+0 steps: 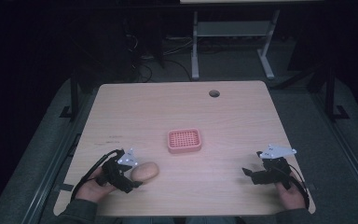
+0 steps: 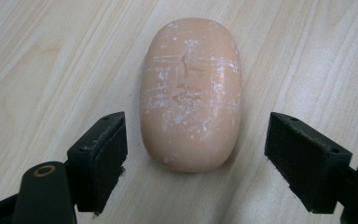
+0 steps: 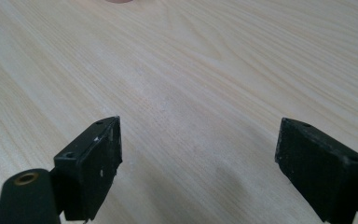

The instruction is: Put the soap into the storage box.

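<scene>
An oval peach-coloured soap bar (image 1: 145,171) lies on the wooden table near the front left. Its top is scuffed white in the left gripper view (image 2: 191,91). My left gripper (image 1: 135,179) is open, with one jaw on each side of the bar's near end (image 2: 193,158) and a gap to the soap on both sides. A pink perforated soap dish (image 1: 184,140) sits at the table's middle, empty. My right gripper (image 1: 248,173) rests at the front right, open over bare wood (image 3: 198,168), nothing between its jaws.
The table (image 1: 177,107) has a round cable hole (image 1: 214,93) near its far edge. A pale desk frame (image 1: 233,32) stands on the dark floor behind. A sliver of the pink dish (image 3: 119,1) shows at the top edge of the right gripper view.
</scene>
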Available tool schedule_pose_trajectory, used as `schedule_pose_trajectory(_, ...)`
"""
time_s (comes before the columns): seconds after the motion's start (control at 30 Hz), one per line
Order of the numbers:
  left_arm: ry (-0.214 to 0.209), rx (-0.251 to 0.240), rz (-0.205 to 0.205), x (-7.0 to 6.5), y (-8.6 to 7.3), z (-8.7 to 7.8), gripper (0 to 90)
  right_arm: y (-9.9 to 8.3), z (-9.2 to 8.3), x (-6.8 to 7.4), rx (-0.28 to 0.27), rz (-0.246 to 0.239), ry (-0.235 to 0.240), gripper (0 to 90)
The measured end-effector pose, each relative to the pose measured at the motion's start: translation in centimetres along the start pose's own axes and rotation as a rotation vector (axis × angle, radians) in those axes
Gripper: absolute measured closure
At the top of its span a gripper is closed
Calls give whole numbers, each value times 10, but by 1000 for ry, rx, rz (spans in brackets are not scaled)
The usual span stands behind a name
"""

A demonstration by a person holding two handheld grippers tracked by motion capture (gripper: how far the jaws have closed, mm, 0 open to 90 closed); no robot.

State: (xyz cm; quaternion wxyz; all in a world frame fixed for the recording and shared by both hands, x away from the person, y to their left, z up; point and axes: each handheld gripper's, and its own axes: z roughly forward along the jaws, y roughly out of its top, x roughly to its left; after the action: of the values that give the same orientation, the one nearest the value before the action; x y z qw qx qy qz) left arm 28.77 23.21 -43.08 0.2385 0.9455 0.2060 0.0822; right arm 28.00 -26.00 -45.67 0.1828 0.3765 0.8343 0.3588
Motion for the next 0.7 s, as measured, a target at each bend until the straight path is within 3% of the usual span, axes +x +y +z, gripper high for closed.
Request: schedule_pose_trajectory(0.7, -19, 14, 24, 8, 13, 13, 210, 0, 0, 0, 1, 0, 1, 141)
